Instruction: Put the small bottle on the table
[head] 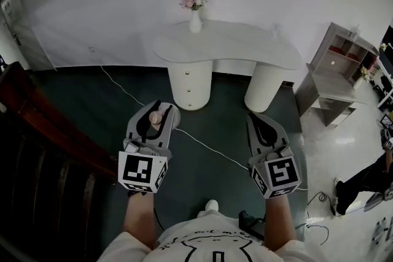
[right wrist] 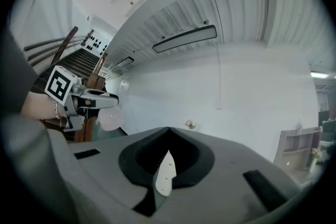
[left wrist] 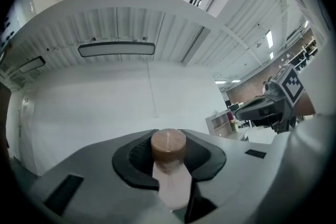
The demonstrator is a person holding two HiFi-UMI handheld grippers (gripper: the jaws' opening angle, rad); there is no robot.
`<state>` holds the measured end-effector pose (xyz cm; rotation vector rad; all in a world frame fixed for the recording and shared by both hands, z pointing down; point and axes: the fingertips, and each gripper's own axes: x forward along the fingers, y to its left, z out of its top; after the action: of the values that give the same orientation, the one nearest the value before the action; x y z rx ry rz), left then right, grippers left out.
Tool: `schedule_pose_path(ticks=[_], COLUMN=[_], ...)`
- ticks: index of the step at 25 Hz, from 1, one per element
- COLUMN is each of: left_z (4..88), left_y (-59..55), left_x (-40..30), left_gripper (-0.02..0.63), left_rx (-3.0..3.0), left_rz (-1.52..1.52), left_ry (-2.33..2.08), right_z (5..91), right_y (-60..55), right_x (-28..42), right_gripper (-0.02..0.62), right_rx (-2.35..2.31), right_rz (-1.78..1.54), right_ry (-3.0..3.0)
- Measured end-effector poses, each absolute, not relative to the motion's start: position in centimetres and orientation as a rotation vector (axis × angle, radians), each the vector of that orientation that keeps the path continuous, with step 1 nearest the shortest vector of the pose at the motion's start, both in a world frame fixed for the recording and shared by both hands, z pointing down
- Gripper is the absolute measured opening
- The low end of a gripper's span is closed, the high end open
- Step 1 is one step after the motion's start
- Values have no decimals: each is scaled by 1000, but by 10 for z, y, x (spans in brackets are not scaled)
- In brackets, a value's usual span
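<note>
Dark floor ran ahead of me toward a pale wall. My left gripper (left wrist: 167, 134) had its jaws closed partway on the small bottle (left wrist: 170, 181), which had a pale pink body and a round brown cap. I judged it light, stiff, smooth and perhaps breakable, best gripped just below the cap. My right gripper (right wrist: 169, 131) was closed and empty. The white table (head: 245, 49) stood well ahead.

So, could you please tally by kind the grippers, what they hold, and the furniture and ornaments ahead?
left gripper and right gripper: 2
small bottle: 1
table: 1
vase of flowers: 1
shelf unit: 1
Total: 6
</note>
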<state>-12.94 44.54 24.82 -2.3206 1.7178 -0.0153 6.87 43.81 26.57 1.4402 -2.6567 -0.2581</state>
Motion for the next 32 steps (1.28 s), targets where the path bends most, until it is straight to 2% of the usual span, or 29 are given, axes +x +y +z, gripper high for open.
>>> schedule_pose_path(ticks=[14, 26, 32], left_z=[257, 255, 258], left_y=[360, 276, 217], left_x=[-107, -89, -105], left_gripper=[110, 110, 110], left_rx=[-2257, -2288, -2293], left_rz=[-11, -2, 4], left_ry=[1839, 1762, 1766], right_z=[264, 280, 281], right_y=[345, 279, 216], right_x=[106, 113, 99], right_gripper=[-8, -8, -8], right_rx=[1389, 1422, 1430], right_rz=[-302, -242, -244], right_ry=[-2694, -2694, -2691])
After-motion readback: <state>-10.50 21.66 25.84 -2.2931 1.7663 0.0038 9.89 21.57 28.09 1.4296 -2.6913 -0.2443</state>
